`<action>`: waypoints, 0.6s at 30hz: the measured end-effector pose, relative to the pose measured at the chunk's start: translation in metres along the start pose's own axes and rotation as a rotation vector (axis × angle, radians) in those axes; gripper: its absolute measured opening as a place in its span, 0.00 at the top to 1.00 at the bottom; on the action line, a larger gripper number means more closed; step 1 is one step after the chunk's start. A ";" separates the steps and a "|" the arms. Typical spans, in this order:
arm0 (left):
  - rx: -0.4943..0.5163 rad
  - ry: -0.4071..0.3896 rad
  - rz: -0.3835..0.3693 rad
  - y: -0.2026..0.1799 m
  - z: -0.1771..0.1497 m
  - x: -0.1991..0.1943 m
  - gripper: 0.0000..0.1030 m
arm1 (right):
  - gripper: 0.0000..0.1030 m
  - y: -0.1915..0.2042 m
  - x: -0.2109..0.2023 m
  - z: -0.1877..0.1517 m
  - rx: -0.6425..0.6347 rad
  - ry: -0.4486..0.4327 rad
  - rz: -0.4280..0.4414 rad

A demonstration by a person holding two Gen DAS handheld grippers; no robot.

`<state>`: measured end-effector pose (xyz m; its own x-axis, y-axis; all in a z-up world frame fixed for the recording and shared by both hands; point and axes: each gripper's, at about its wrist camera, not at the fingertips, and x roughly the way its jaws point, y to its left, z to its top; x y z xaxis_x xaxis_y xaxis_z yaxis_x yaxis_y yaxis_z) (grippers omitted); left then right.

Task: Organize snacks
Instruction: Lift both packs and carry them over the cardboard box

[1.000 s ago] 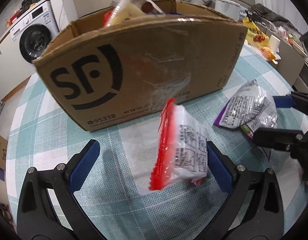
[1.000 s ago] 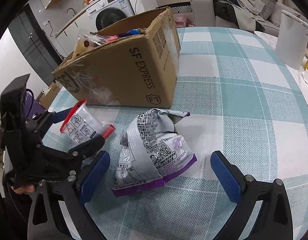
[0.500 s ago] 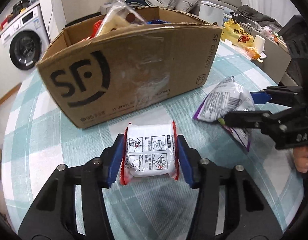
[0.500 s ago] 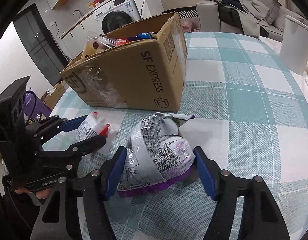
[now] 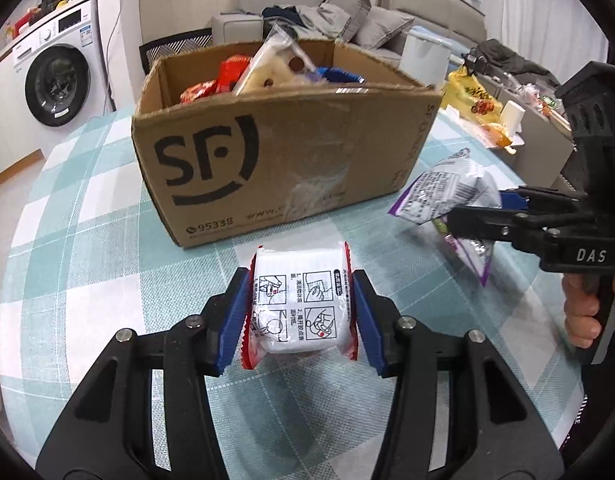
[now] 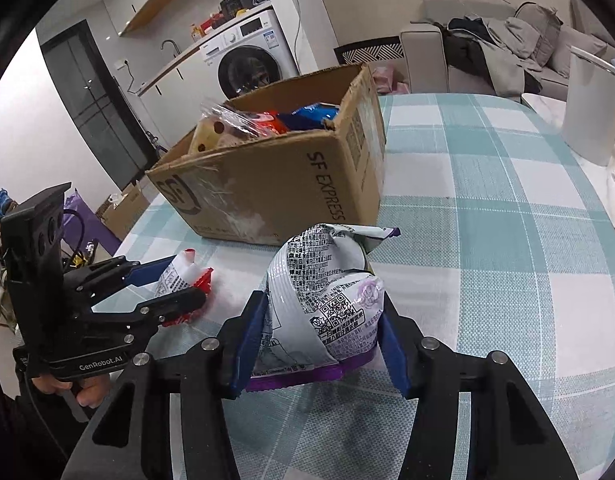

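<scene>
At lower centre of each wrist view: one snack clamped per gripper, box ahead.

Left gripper [image 5: 299,316] jaws have just closed and pinch the red-edged pack [image 5: 301,312]; right gripper [image 6: 319,332] jaws have just been closing and squeeze the purple bag [image 6: 327,300]. Both snacks sit low over the checked table [image 6: 507,240], just short of the box [image 5: 283,152]. Lift each clear of the near box wall before moving in; the box is already heaped at upper centre, so aim for its emptier side. Keep the grippers apart.
</scene>
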<state>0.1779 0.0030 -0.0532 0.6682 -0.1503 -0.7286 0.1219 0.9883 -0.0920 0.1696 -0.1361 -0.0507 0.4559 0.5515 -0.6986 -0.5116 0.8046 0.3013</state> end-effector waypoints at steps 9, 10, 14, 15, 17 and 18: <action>-0.023 -0.080 0.003 0.003 0.007 -0.035 0.54 | 0.47 0.006 -0.012 0.004 0.002 -0.052 0.019; -0.030 -0.092 0.004 0.005 0.008 -0.041 0.54 | 0.47 0.006 -0.014 0.005 0.003 -0.059 0.020; -0.035 -0.120 0.005 0.008 0.016 -0.057 0.54 | 0.47 0.007 -0.020 0.008 0.017 -0.069 0.022; -0.037 -0.129 0.006 0.009 0.017 -0.062 0.54 | 0.47 0.007 -0.022 0.010 0.023 -0.069 0.016; -0.046 -0.148 0.005 0.013 0.021 -0.075 0.54 | 0.47 0.007 -0.027 0.012 0.033 -0.082 0.009; -0.049 -0.155 0.006 0.013 0.023 -0.079 0.54 | 0.47 0.007 -0.030 0.013 0.037 -0.090 0.009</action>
<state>0.1442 0.0271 0.0187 0.7746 -0.1434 -0.6159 0.0847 0.9887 -0.1237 0.1614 -0.1442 -0.0188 0.5158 0.5749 -0.6352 -0.4892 0.8063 0.3326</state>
